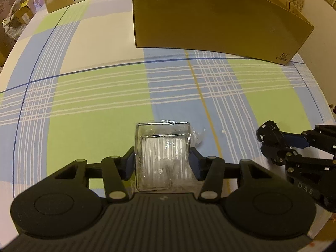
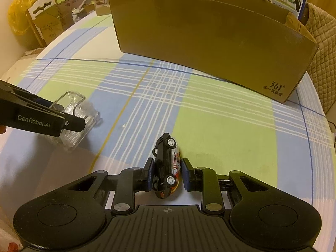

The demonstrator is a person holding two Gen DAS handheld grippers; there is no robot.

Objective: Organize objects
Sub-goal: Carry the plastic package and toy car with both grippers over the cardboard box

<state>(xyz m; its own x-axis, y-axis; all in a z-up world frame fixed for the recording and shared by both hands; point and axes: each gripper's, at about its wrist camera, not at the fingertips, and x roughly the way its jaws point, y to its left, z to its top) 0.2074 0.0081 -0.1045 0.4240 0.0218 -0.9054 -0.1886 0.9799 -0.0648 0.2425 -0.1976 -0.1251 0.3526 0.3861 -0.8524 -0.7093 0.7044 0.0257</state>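
Note:
A clear plastic box (image 1: 162, 157) in crinkled wrap sits between the blue pads of my left gripper (image 1: 162, 161), and both pads touch its sides. In the right wrist view the same clear box (image 2: 73, 107) shows at the left under the left gripper (image 2: 71, 124). A black toy car (image 2: 167, 168) with white wheels lies on its side between the pads of my right gripper (image 2: 167, 173), which is shut on it. Seen from the left wrist, the right gripper (image 1: 273, 147) is at the far right with the car (image 1: 267, 133) sticking out ahead of it.
A large open cardboard box (image 2: 210, 42) stands at the back of the round table (image 2: 231, 126), which has a checked blue, green and white cloth; the same box (image 1: 210, 21) fills the upper right of the left wrist view. More cartons (image 2: 48, 21) stand beyond the table at the left.

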